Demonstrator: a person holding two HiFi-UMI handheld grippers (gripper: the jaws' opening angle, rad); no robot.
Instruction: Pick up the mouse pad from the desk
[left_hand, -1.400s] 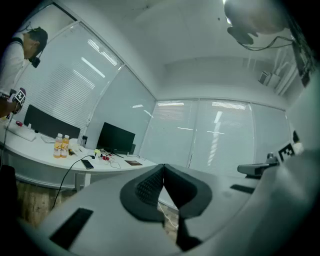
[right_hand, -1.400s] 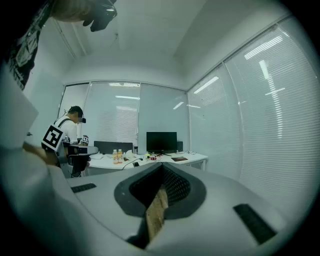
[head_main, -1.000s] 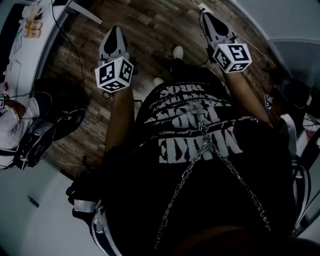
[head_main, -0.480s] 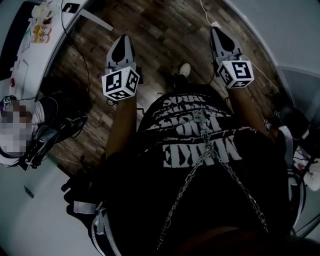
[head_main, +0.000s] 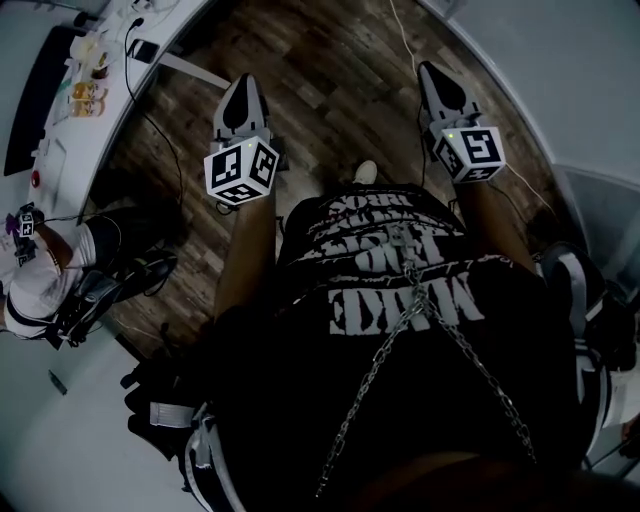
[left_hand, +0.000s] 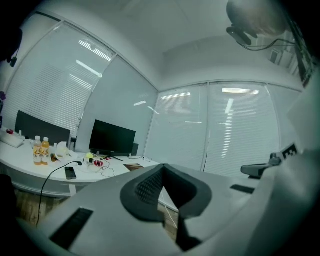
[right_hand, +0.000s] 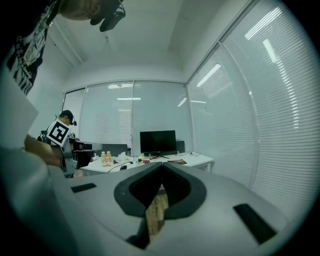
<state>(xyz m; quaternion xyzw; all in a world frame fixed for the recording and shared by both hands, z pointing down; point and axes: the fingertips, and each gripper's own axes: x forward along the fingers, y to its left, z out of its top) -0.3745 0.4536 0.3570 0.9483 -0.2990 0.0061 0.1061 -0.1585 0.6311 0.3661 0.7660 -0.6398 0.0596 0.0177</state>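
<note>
A black printed shirt (head_main: 400, 270) with a chain (head_main: 385, 350) fills the lower picture. Both arms reach out over a wooden floor (head_main: 330, 60). The left gripper (head_main: 243, 85) and the right gripper (head_main: 432, 72) each narrow to a closed, empty tip. At upper left curves a white desk (head_main: 70, 140) with bottles (head_main: 85, 97). A second person (head_main: 35, 280) sits beside it.

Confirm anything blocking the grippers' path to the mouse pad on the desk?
Nothing visible: wood floor separates left gripper and right gripper, both shut, from the desk; mouse pad lies right of the monitor.
</note>
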